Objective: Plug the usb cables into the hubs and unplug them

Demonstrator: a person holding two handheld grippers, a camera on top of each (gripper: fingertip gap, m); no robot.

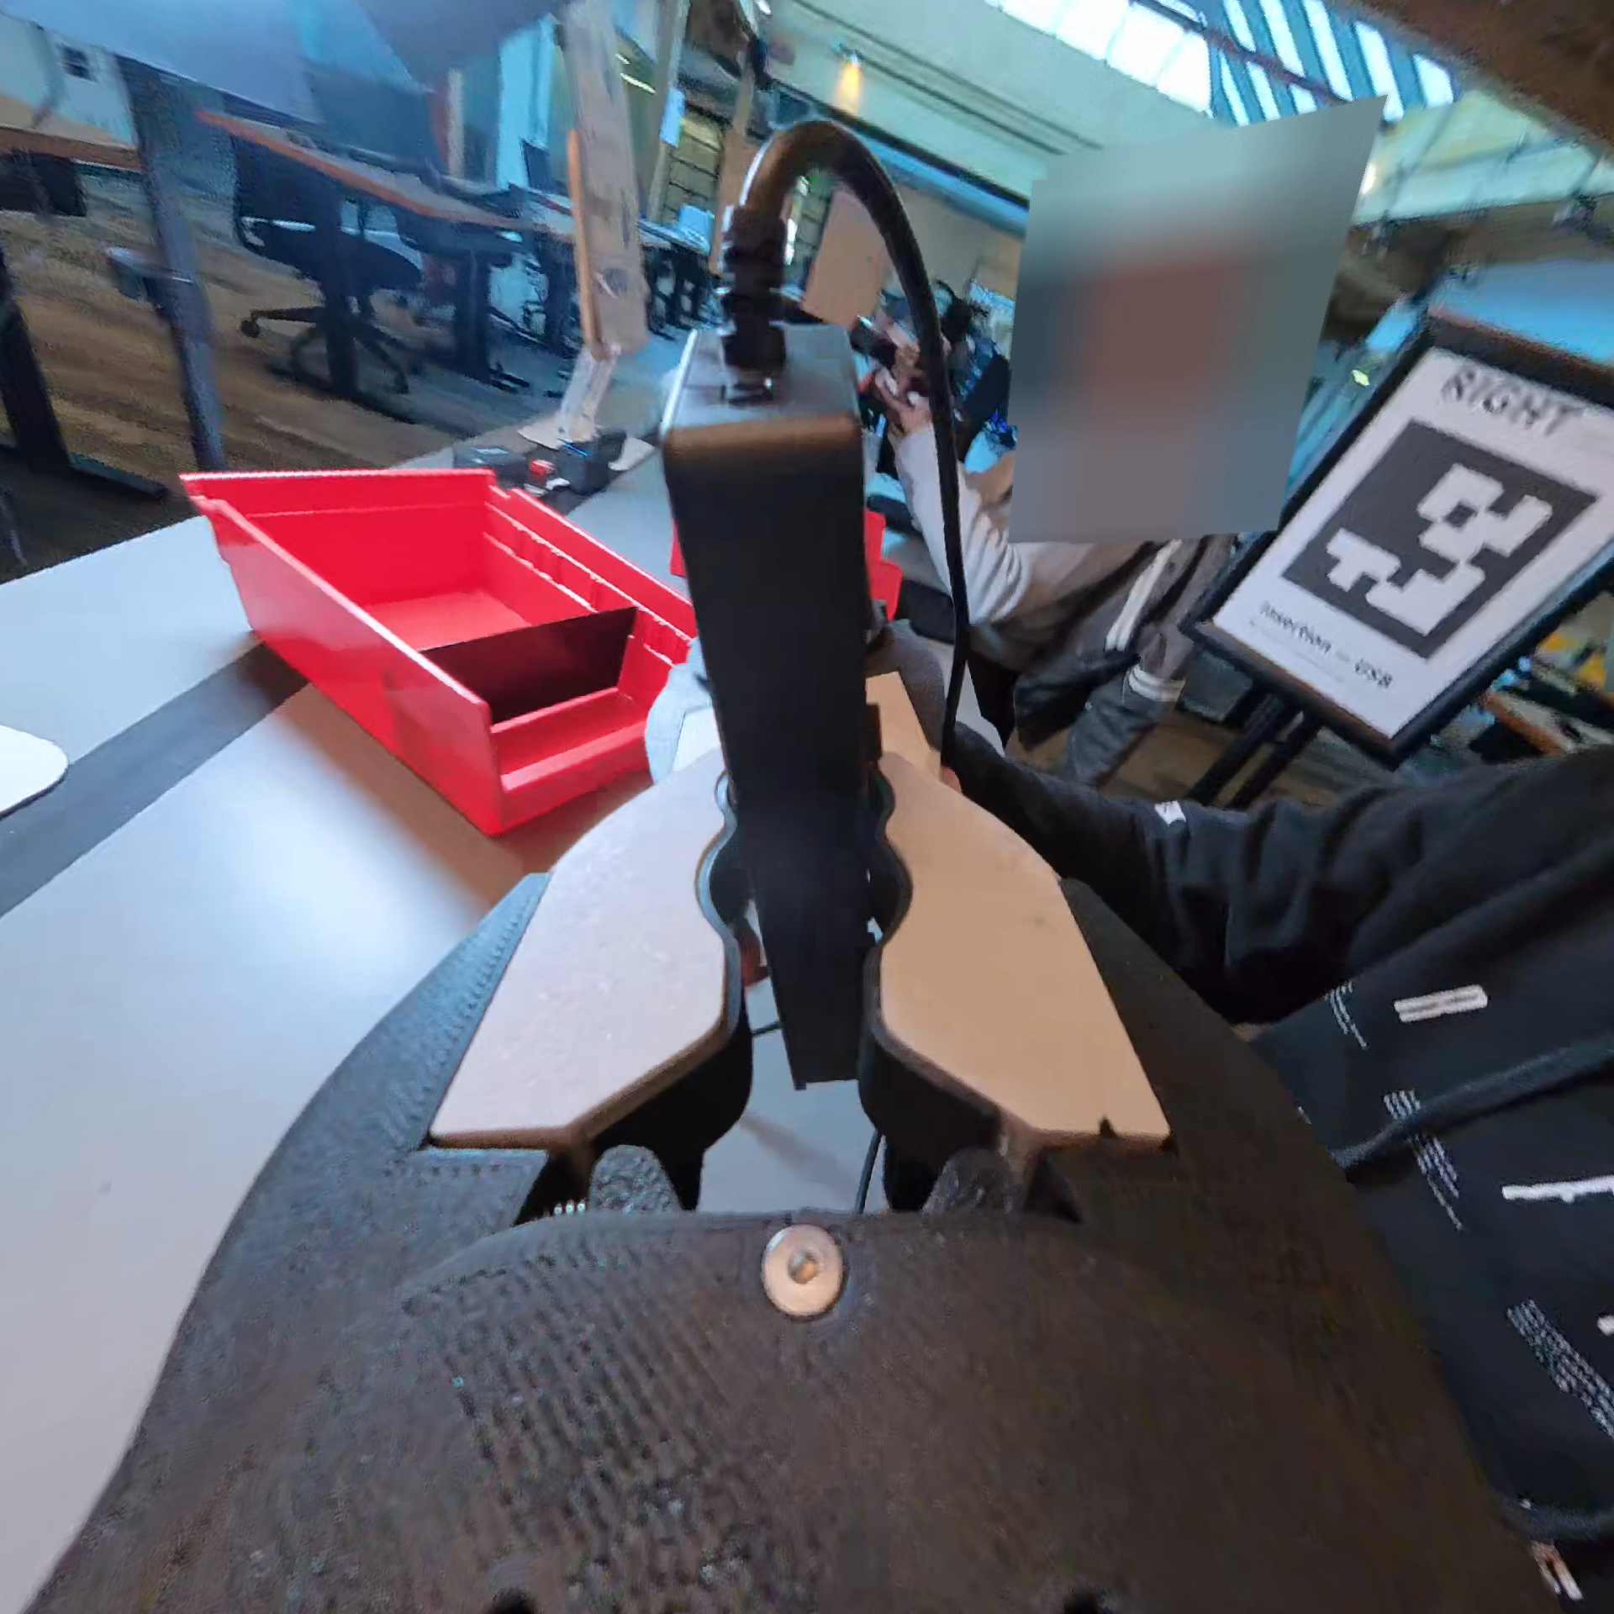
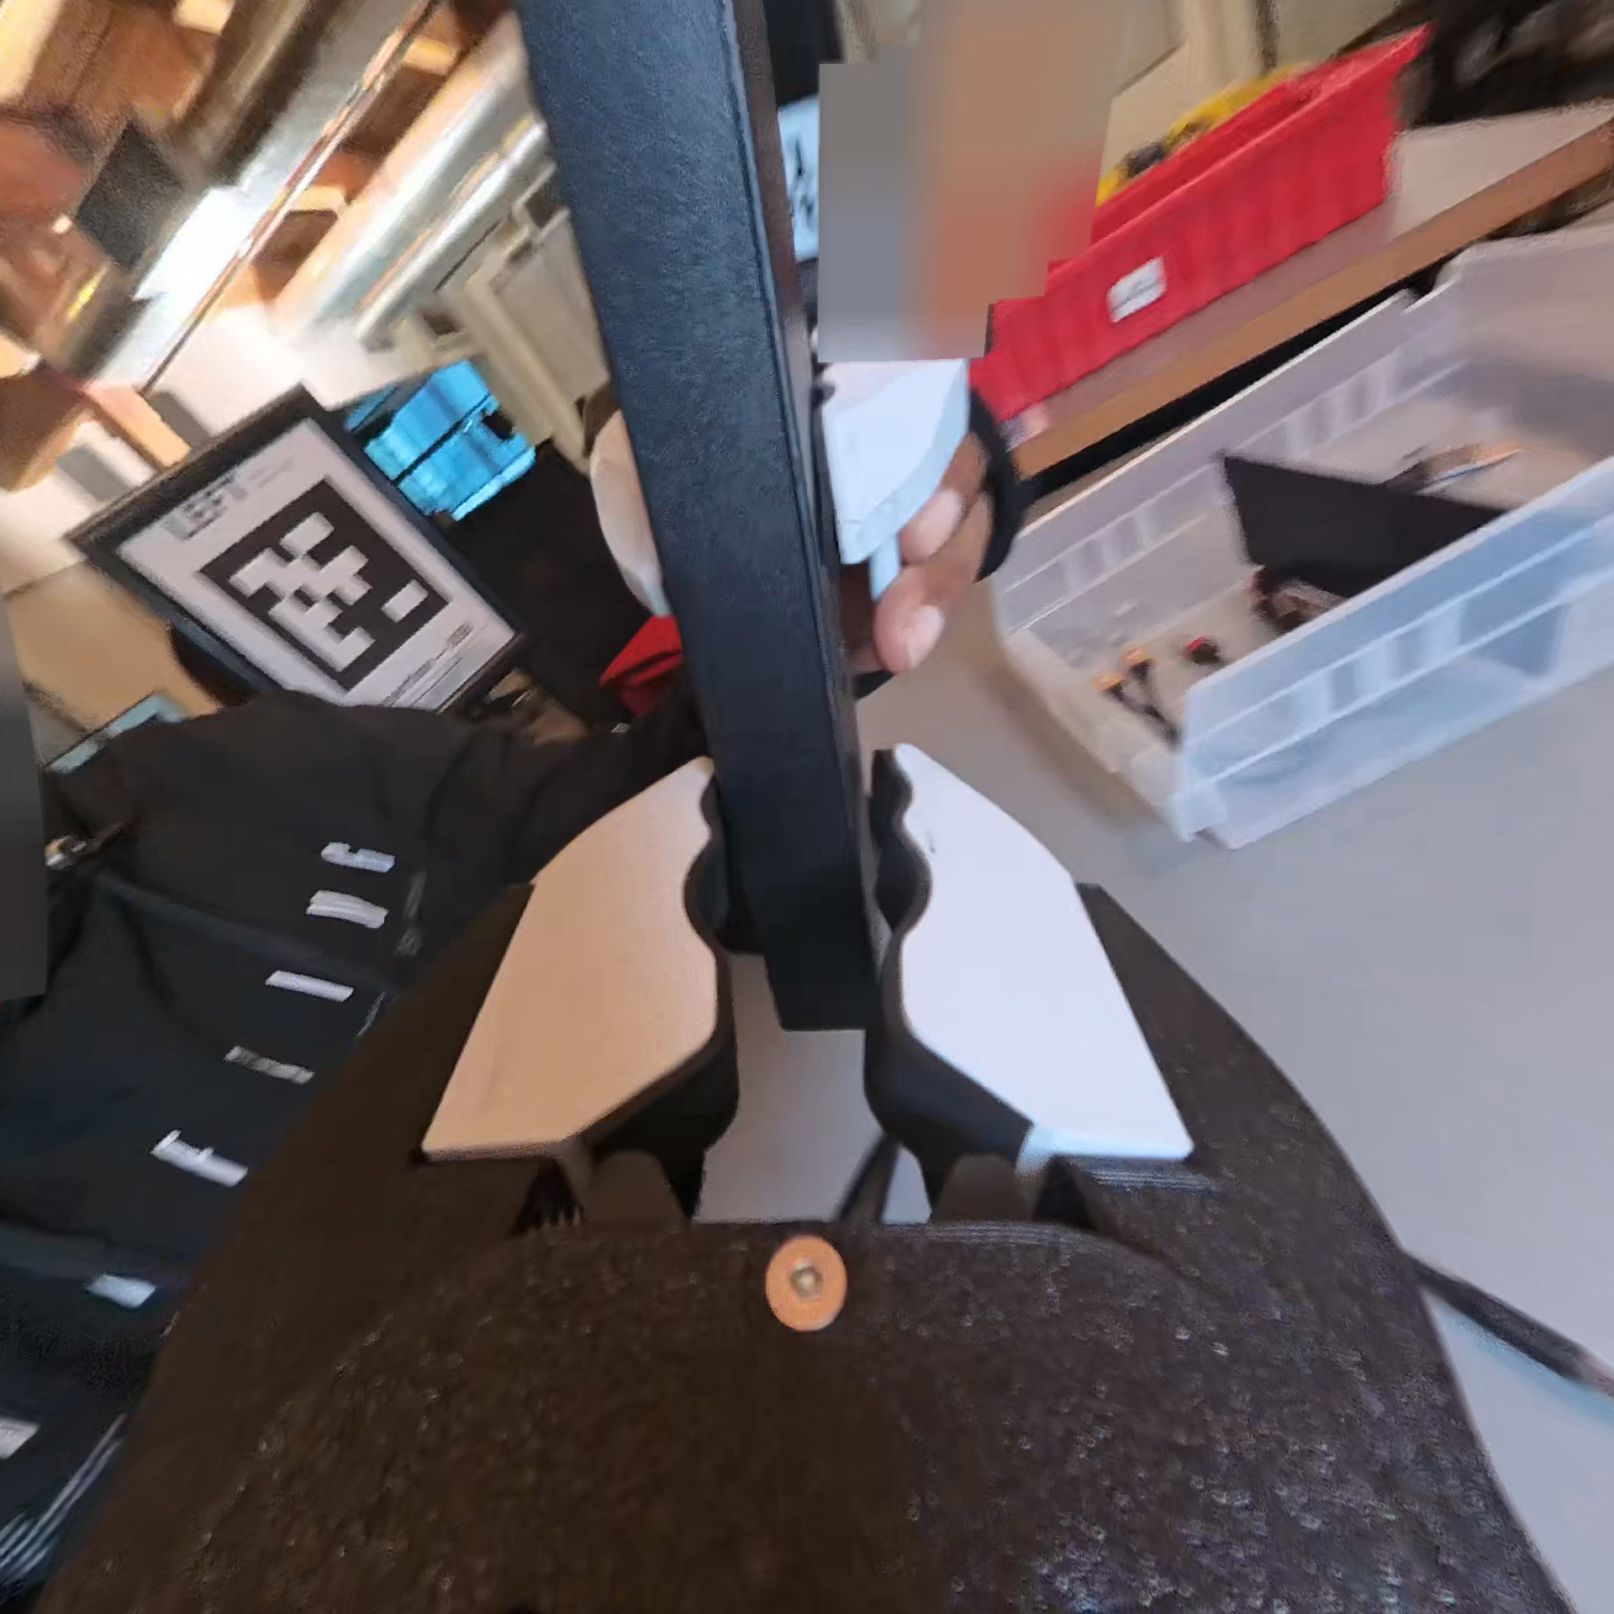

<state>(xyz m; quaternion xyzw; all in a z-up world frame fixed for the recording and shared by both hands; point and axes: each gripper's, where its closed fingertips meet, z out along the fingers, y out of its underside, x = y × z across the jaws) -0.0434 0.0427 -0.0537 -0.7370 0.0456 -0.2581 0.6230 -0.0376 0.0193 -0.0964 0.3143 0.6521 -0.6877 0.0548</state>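
Jaws of left gripper (image 1: 799,882) and right gripper (image 2: 799,882) both clamp flat black rectangular hub (image 1: 769,611); black cable (image 1: 908,288) plugged at top.

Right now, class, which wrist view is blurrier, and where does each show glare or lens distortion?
Right wrist view: blurrier, its clear bin and background smeared, the right finger pad washed out by glare. Left wrist view: sharper on the black hub and red bin; wide-angle bending tilts the background, skylights blown out.
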